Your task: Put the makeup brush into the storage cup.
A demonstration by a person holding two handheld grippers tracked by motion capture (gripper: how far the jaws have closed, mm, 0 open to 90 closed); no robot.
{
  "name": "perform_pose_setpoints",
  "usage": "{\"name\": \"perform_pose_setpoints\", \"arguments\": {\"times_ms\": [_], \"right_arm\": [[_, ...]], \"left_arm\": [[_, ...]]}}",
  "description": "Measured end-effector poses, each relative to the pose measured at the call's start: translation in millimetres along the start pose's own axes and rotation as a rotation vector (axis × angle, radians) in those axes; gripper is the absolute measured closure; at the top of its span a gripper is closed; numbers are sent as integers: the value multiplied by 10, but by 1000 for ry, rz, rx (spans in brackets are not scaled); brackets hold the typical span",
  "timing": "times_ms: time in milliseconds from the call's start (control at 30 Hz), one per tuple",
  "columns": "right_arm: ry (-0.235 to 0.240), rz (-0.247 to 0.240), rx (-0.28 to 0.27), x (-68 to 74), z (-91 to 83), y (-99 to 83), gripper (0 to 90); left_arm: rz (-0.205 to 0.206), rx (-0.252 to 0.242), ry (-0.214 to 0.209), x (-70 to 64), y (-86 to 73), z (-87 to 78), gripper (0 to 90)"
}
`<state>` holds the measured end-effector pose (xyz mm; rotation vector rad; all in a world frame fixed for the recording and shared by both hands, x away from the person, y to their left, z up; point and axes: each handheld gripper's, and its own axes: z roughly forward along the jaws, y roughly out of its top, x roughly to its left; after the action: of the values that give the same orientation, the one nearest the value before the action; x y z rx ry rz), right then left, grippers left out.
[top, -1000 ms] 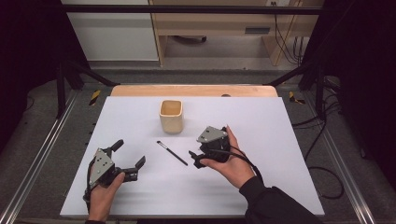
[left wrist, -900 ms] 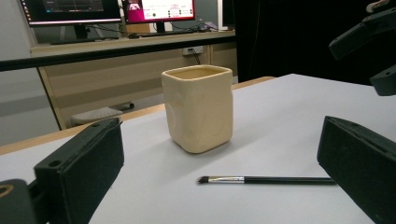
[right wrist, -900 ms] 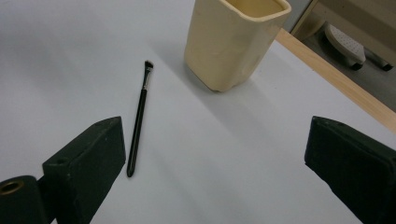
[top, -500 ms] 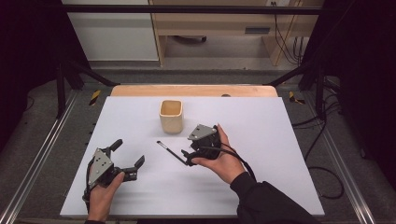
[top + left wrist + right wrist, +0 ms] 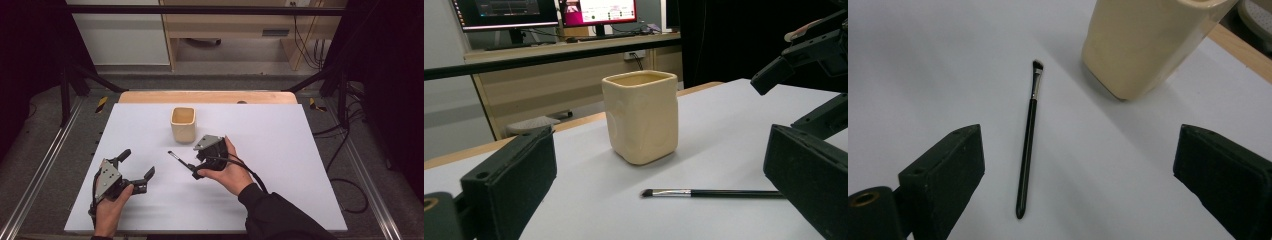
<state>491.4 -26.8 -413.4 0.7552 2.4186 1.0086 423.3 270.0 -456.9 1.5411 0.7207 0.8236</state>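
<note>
Lying flat on the smooth white table (image 5: 300, 165), the thin black brush (image 5: 1028, 140) sits between the right gripper's (image 5: 200, 162) wide-open jaws, the square cream cup (image 5: 183, 124) at 1 o'clock; the left gripper (image 5: 135, 172) gapes wide too.

brush (image 5: 716, 192) handle end hidden behind the left claw (image 5: 664, 185).

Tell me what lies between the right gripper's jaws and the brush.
Nothing: in the right gripper view, bare white table separates the open right gripper from the brush.

One cream cup (image 5: 183, 123), one thin black brush (image 5: 180, 159), two hand-held grippers
</note>
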Motion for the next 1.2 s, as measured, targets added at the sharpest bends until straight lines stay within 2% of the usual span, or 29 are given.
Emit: {"name": "perform_pose_setpoints", "arguments": {"times_ms": [167,467,567,833,1033,1067,1200], "right_arm": [[21,28,15,-15,69,8,63],[45,45,70,-11,203,6,68],[53,42,92,26,248,15,72],[61,43,97,42,332,22,68],[63,44,123,54,397,2,55],[74,63,129,73,424,-5,55],[79,38,137,77,444,-13,59]], "left_arm": [[-4,-3,1,6,-2,3,3],[-3,-3,-1,4,2,2,4],[-5,-5,1,8,3,-1,4],[2,4,1,6,-1,6,4],[1,6,2,6,0,4,4],[-6,-3,3,10,4,-3,4],[-17,-6,5,17,-2,-8,4]]}}
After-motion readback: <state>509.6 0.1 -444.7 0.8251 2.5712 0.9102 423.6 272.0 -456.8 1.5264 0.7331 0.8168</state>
